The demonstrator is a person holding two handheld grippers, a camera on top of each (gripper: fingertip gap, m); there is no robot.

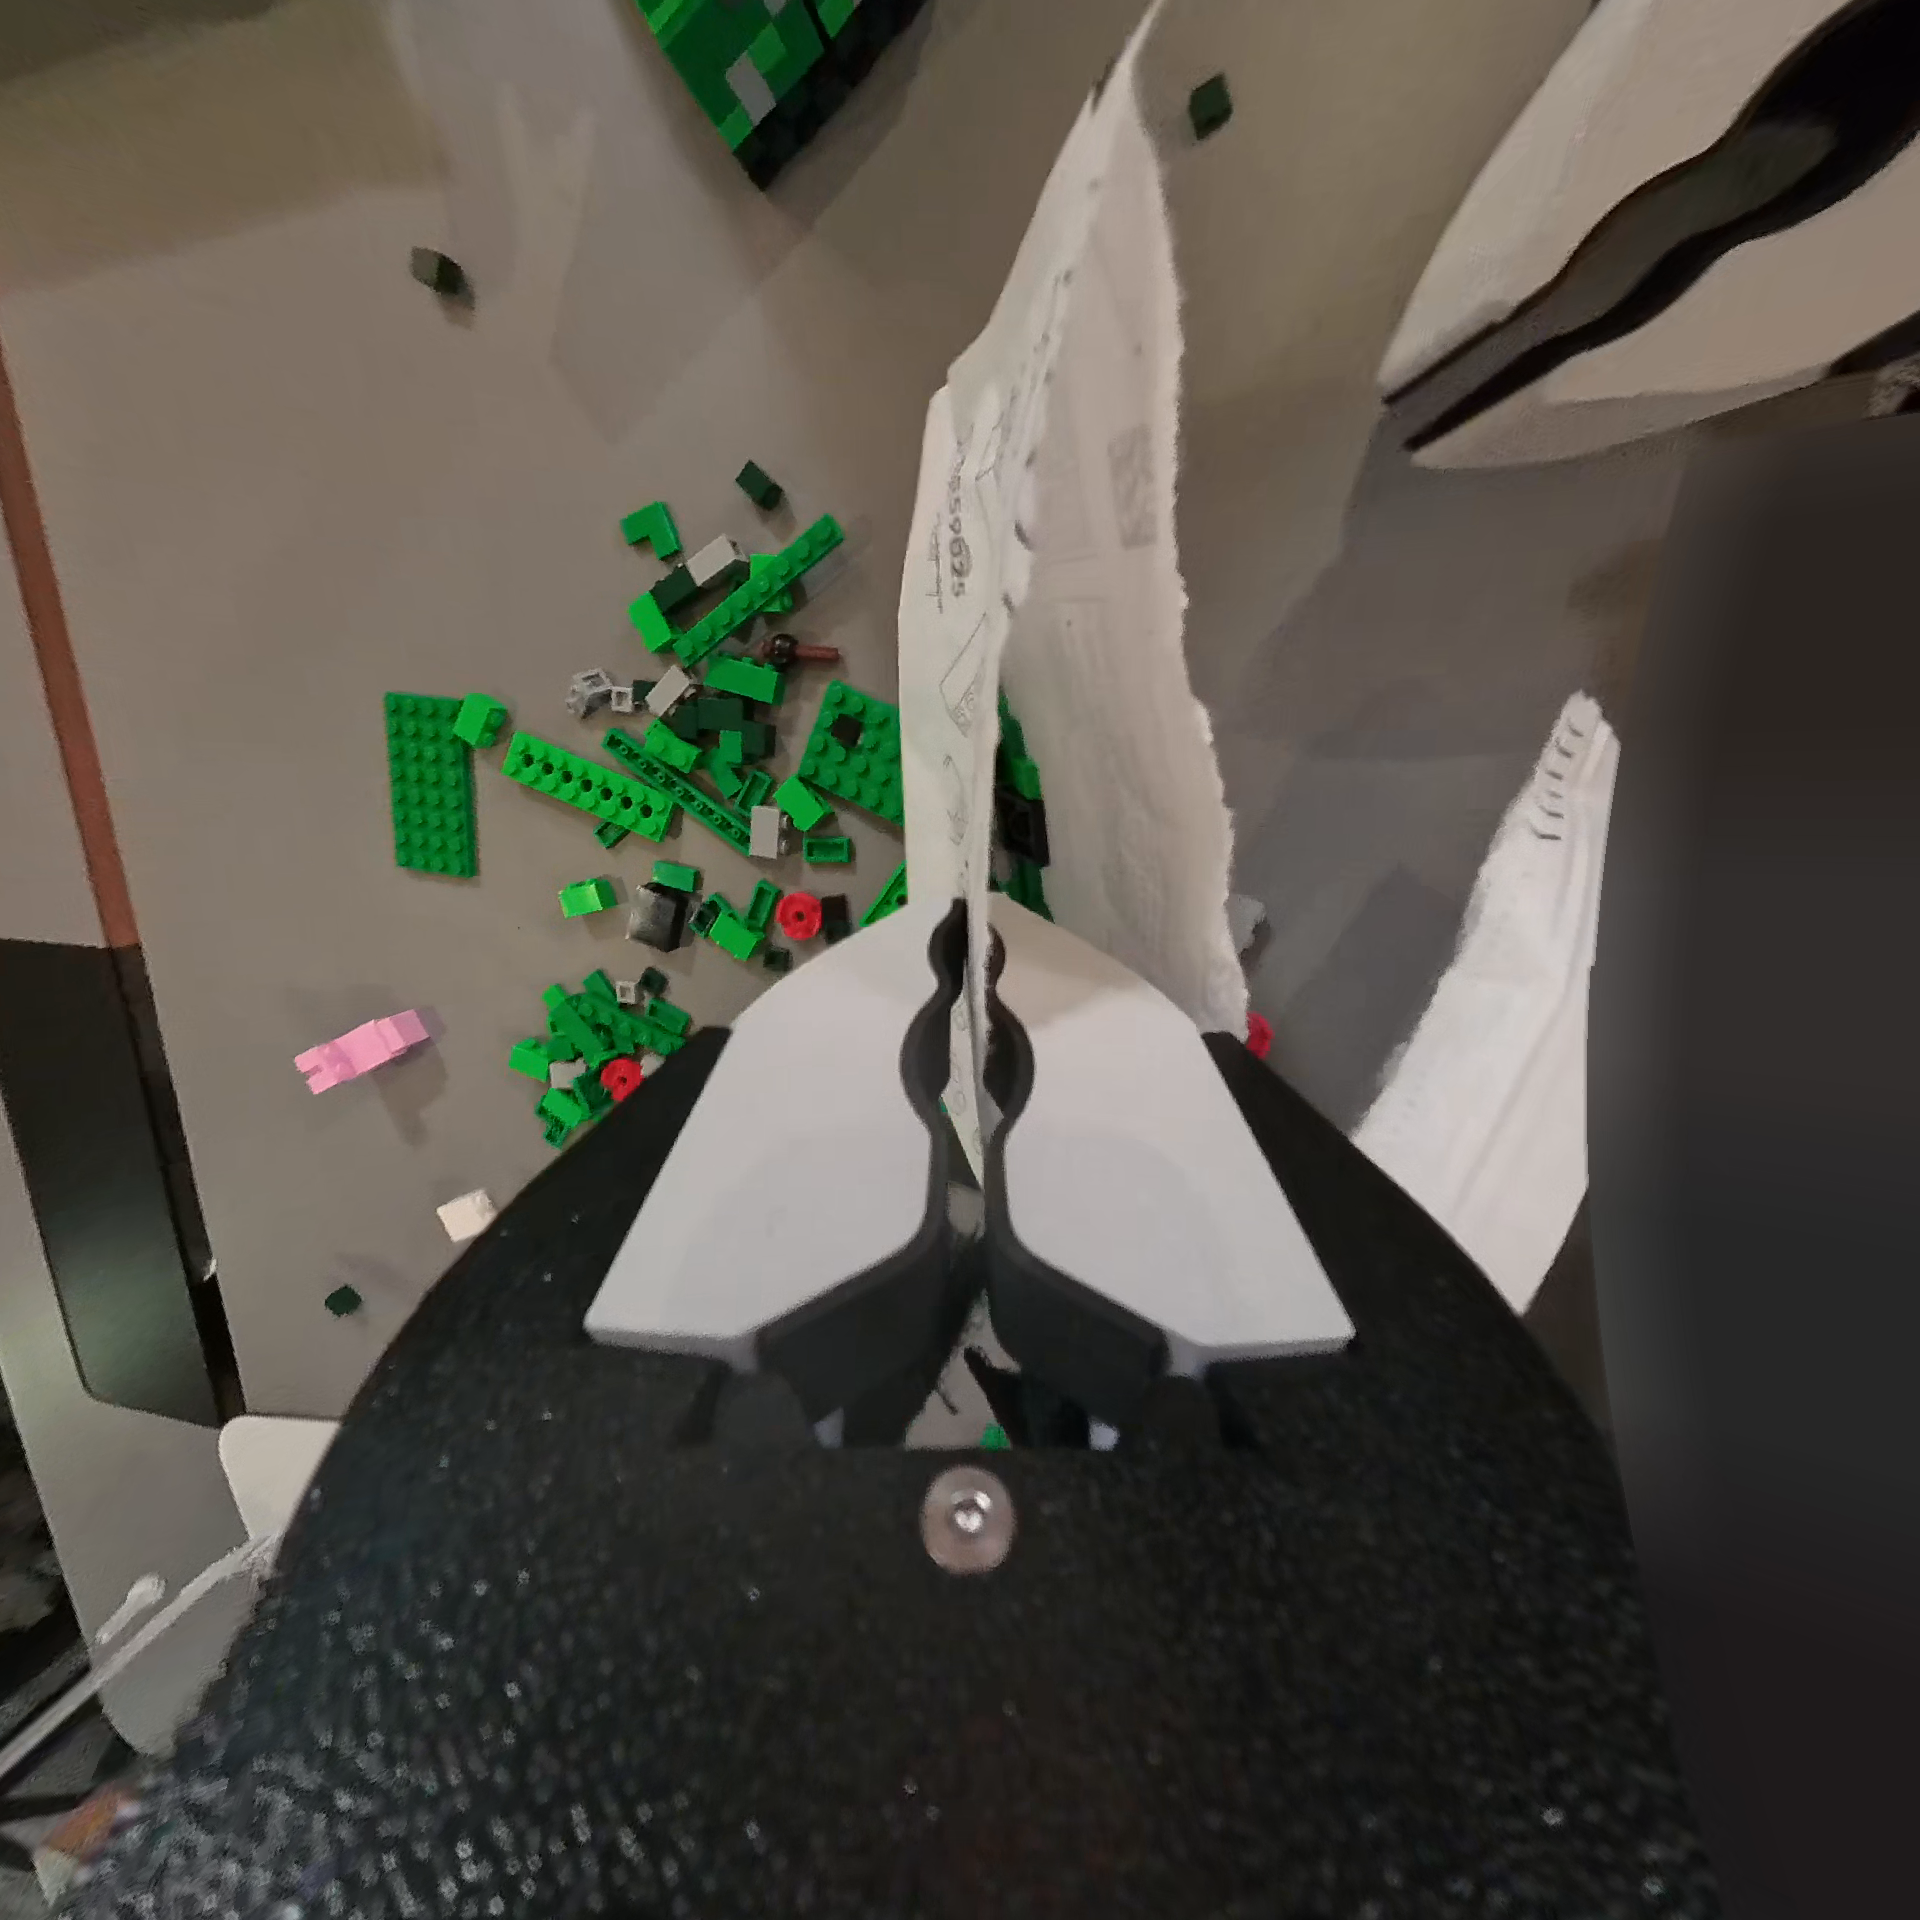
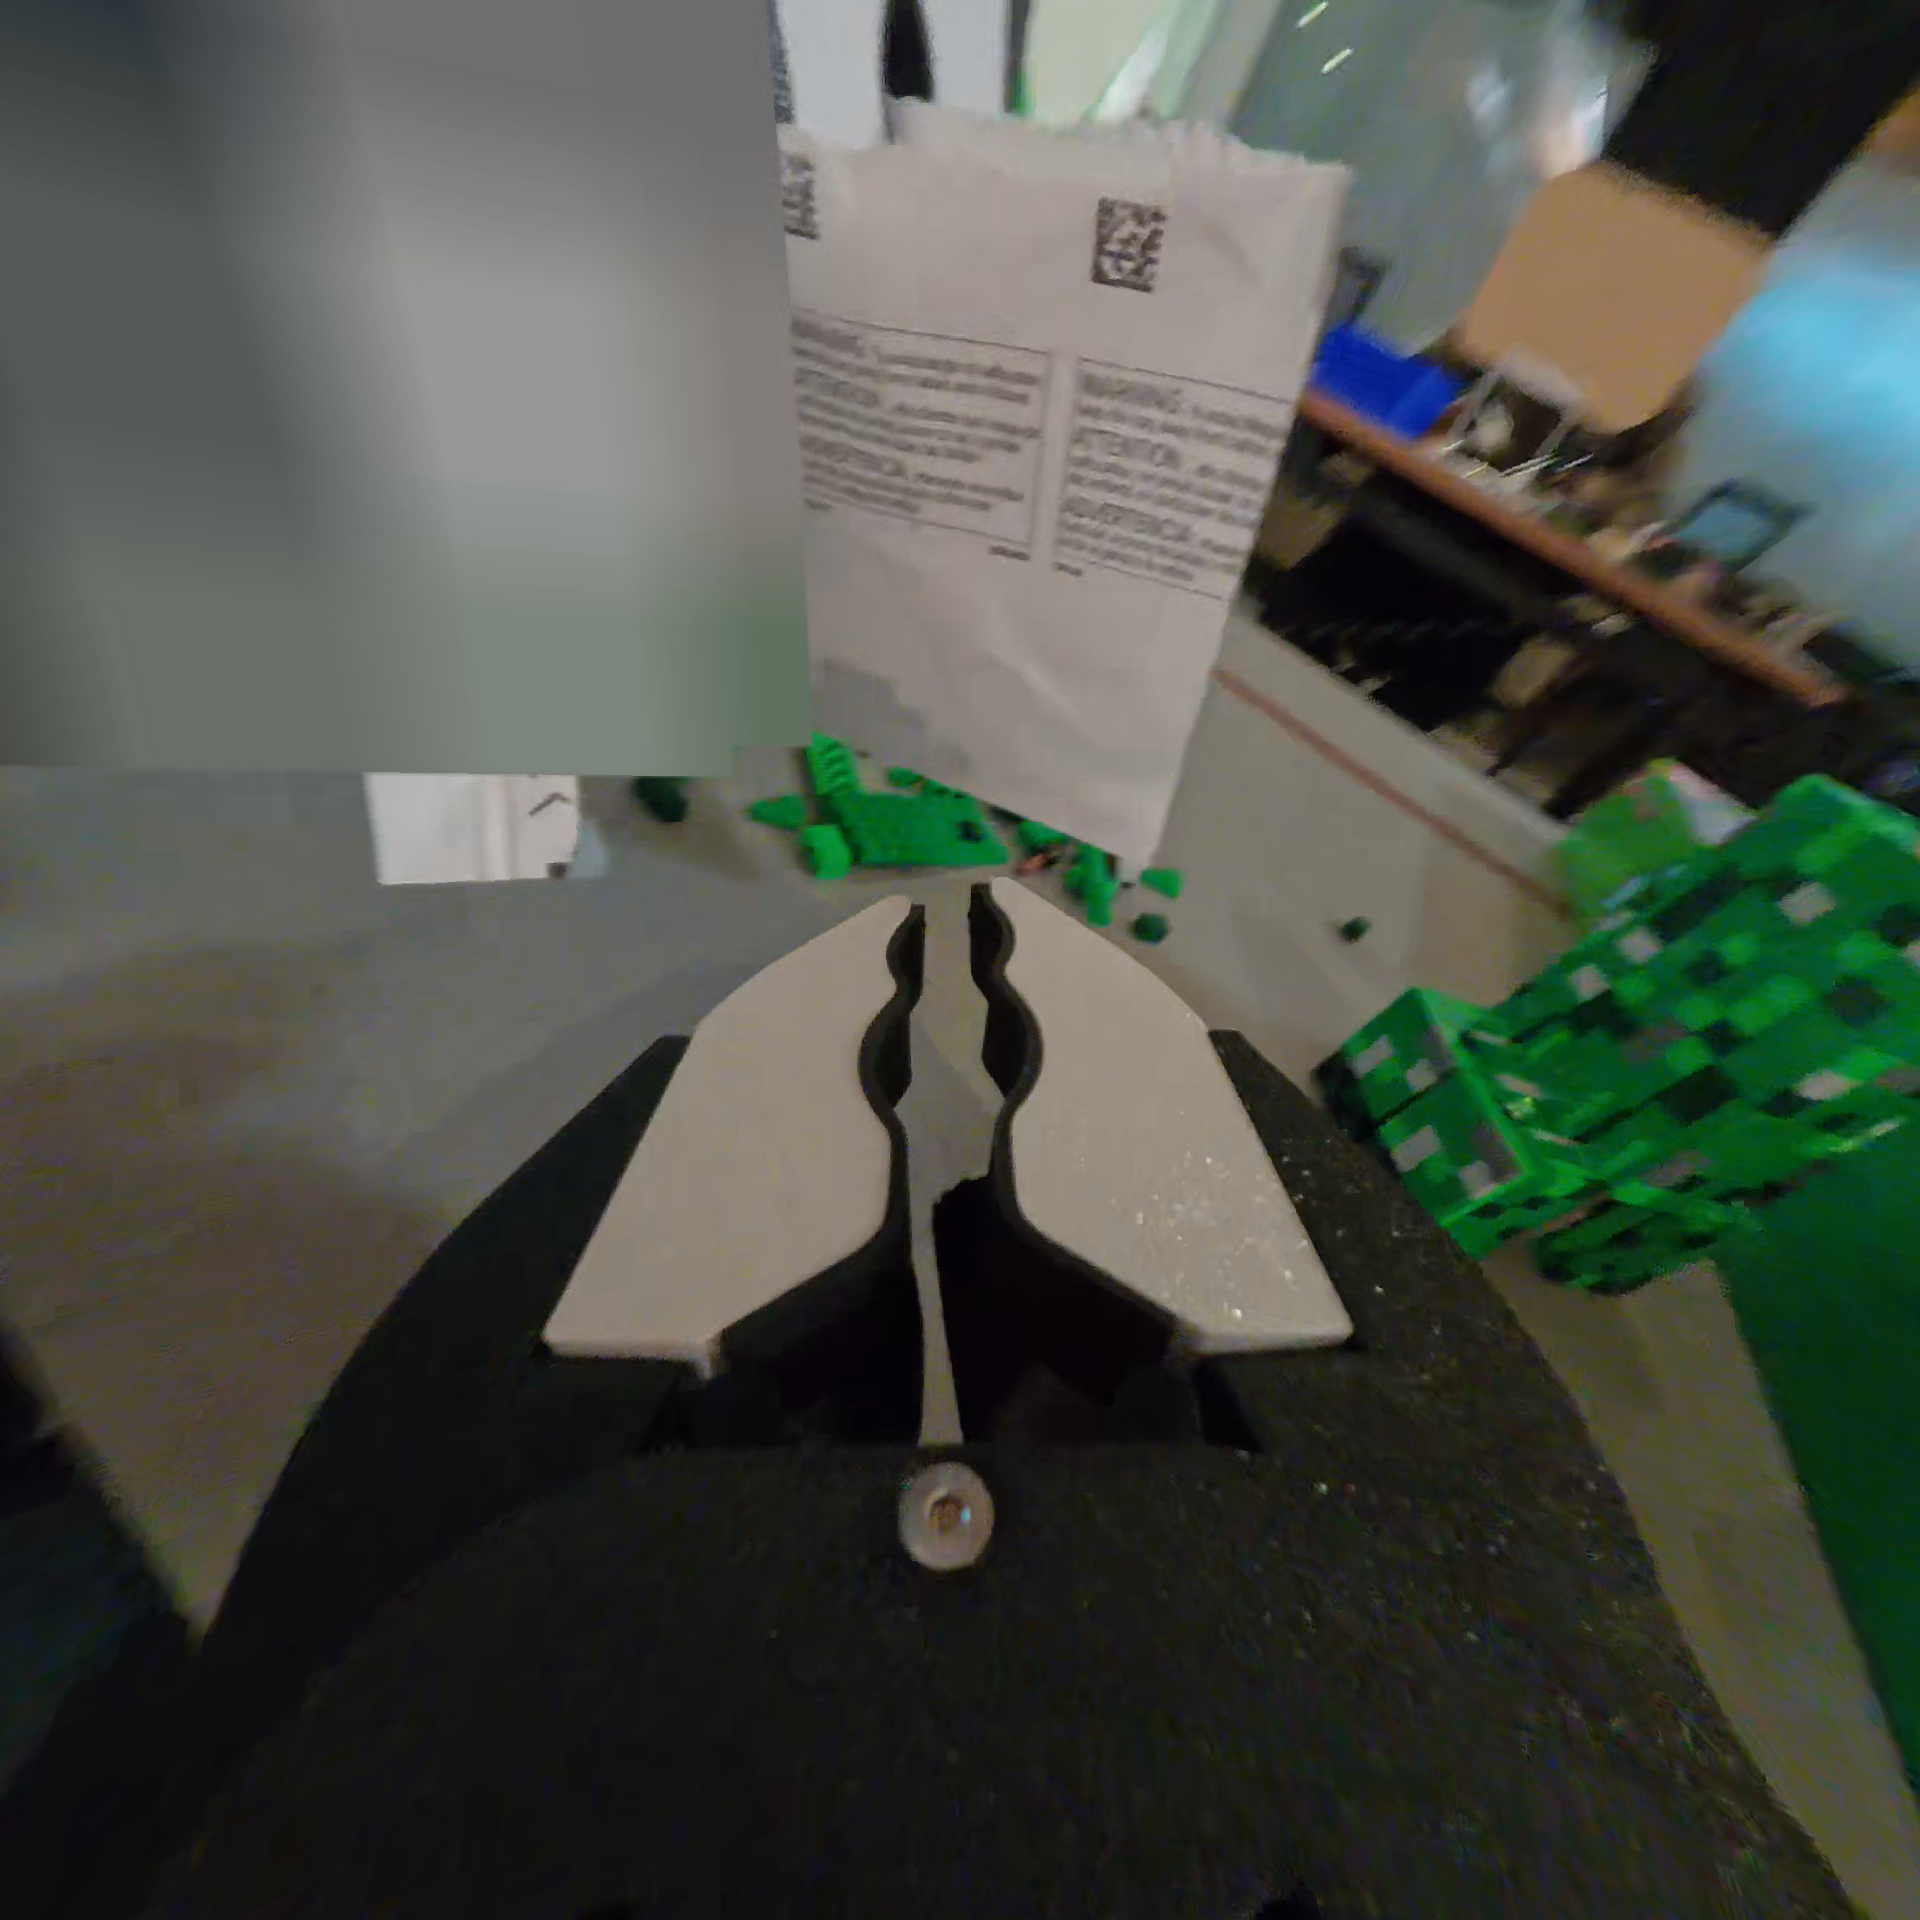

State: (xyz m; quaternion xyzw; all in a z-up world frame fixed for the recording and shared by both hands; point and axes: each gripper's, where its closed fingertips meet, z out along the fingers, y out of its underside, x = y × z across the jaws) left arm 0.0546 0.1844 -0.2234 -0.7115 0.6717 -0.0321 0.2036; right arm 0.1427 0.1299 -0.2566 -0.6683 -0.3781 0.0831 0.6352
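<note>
Left gripper (image 1: pixel 971 940): jaws pinched tight on the edge of a white paper bag (image 1: pixel 1081 582), which rises toward 12 o'clock. Loose green bricks (image 1: pixel 665 769) scattered on the grey table (image 1: pixel 291 582) at 10 o'clock; pink piece (image 1: pixel 362 1047) at 9.

Right gripper (image 2: pixel 948 912): jaws nearly closed, holding nothing. Same bag (image 2: pixel 1039 499) beyond at 12 o'clock. Green block model (image 2: pixel 1662 1049) at 3.

Paper bag (image 1: pixel 1081 582) hides part of the brick pile (image 1: pixel 707 769); green block model (image 2: pixel 1621 1081) motion-blurred, cut off at right edge.
</note>
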